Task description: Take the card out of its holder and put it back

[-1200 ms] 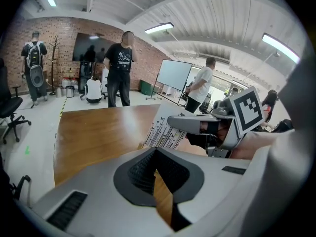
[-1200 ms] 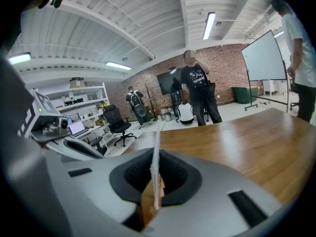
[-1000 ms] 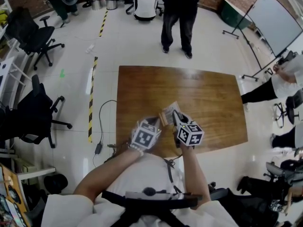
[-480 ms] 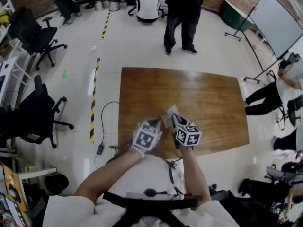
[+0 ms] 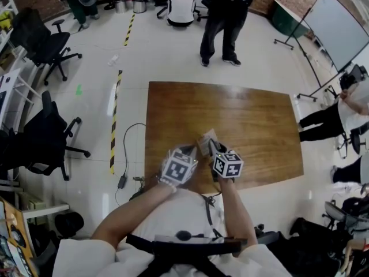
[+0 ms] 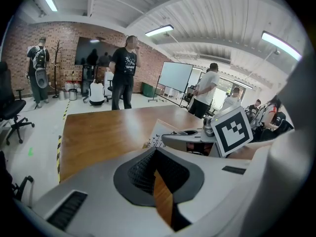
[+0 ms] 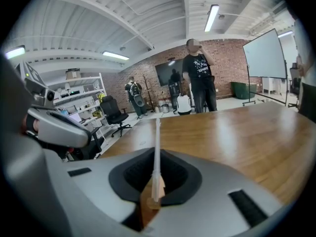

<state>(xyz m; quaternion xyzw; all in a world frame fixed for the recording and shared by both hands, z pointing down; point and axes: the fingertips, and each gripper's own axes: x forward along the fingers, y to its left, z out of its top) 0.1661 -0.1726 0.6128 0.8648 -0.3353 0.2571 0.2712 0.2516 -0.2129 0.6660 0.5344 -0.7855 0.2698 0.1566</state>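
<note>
Over the near edge of the wooden table (image 5: 248, 120) my two grippers stand close together. The right gripper (image 5: 212, 145) is shut on a thin white card (image 7: 157, 147), which stands on edge between its pads with a tan piece (image 7: 152, 190) at its base. Its jaws have just been opening a little, and the card is still between them. In the head view the card (image 5: 206, 138) sticks out ahead of both grippers. The left gripper (image 5: 195, 153) sits just left of it, jaws together, with nothing visible between them. From the left gripper view the card (image 6: 157, 134) lies ahead and to the right.
A person in black (image 5: 226, 16) stands beyond the table's far edge, another crouches behind (image 5: 181, 7). Office chairs (image 5: 40, 39) stand at the left and a whiteboard (image 5: 334, 25) at the right. A cable (image 5: 124, 154) runs along the floor by the table's left side.
The right gripper has sunk a little toward the table with the card in it. The left gripper has stayed where it was.
</note>
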